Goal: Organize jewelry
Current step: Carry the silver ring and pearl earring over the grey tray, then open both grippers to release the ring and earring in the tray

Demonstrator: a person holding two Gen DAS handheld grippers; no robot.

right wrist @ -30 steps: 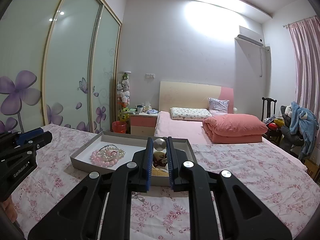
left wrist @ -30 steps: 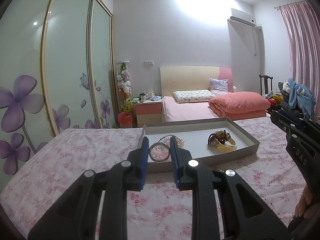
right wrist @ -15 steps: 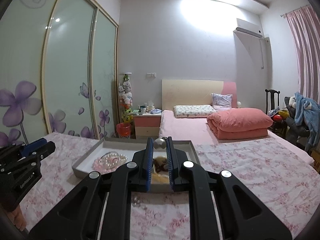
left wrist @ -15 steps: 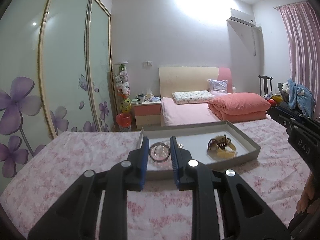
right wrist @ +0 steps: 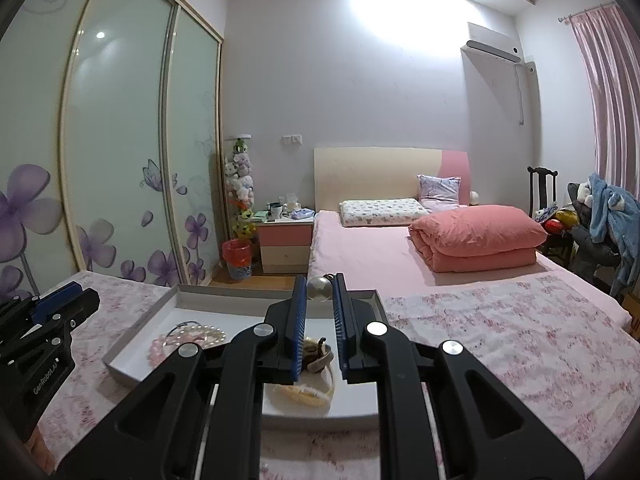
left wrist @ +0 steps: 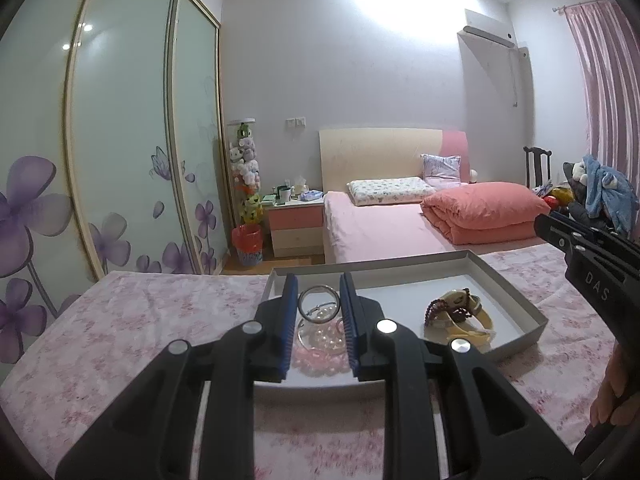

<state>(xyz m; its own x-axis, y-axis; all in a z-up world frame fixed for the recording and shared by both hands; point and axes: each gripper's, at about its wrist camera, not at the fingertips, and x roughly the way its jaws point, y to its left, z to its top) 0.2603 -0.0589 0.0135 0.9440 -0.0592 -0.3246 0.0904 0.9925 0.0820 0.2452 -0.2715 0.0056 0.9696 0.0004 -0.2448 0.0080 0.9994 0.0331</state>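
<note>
Jewelry is what you are sorting, and most of it already lies in the shallow grey tray point(left wrist: 516, 300) that sits on the flowered pink tabletop point(left wrist: 132, 320), toward its far edge. In the left wrist view your left gripper point(left wrist: 319, 312) has its fingers clamped on a thin silver ring-shaped bangle point(left wrist: 319, 300), held upright above the tray's left end, where a heap of pale pink beads and pearls point(left wrist: 320, 344) lies just beneath it. In the right wrist view your right gripper point(right wrist: 320, 312) has its fingers nearly together, pinching a round pearl-like bead point(right wrist: 319, 288) at the tips, above the tray's right end; below it lie a cream band point(right wrist: 304, 394) and a brown beaded strand point(left wrist: 444, 312), though how those two are tangled you cannot tell from here. The step in hand looks like carrying both pieces over the tray to set them down, one in each end. Your next move calls for lowering each gripper until its piece is just above the tray floor, then easing the fingers apart so nothing drops from a height. The bead will likely roll once freed, so place it against the band or the tray wall. The bangle is thin and may tip or slide off the beads, so aim for a bare patch of tray beside them. Keep both grippers apart from each other as you descend.
</note>
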